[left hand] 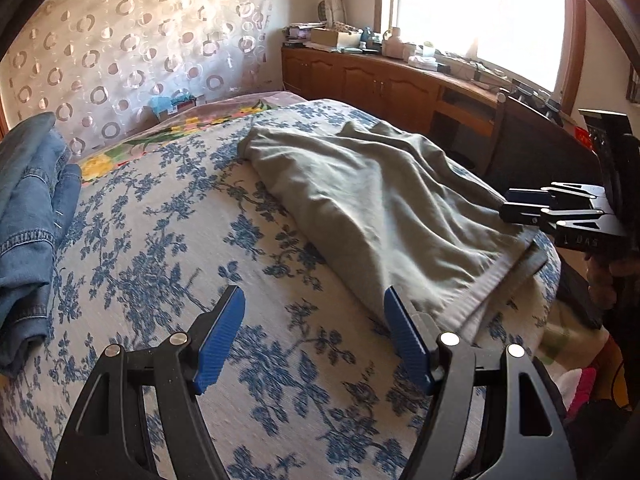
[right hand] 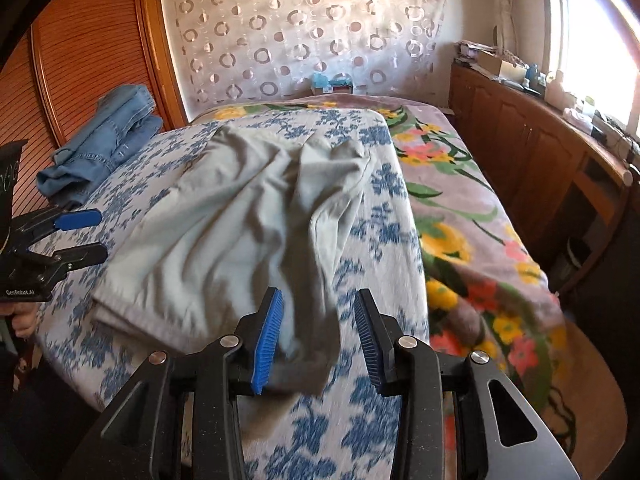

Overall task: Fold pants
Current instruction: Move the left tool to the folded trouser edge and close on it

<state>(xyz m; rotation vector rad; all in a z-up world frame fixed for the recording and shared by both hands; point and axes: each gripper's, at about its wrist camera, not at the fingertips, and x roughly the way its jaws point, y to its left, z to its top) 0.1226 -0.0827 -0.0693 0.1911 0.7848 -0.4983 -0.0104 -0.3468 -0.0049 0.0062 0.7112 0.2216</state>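
Note:
The grey pants [left hand: 380, 208] lie folded lengthwise and rumpled on the blue floral bedspread [left hand: 160, 240]. My left gripper [left hand: 313, 296] hovers open over the bedspread, its right finger close to the pants' near edge, with nothing between the fingers. In the right wrist view the pants [right hand: 224, 232] stretch away from my right gripper [right hand: 318, 294]. It stands open, and a drooping end of the grey cloth lies loose between its blue pads. The right gripper [left hand: 505, 205] also shows at the pants' right edge, and the left gripper [right hand: 102, 235] at the far left.
Folded blue jeans [left hand: 28, 208] [right hand: 104, 136] lie at the bed's left side. A flowered blanket [right hand: 480, 240] covers the bed's right part. Wooden cabinets [left hand: 380, 84] [right hand: 520, 132] with clutter run under the window. A slatted wardrobe door [right hand: 80, 60] stands at the left.

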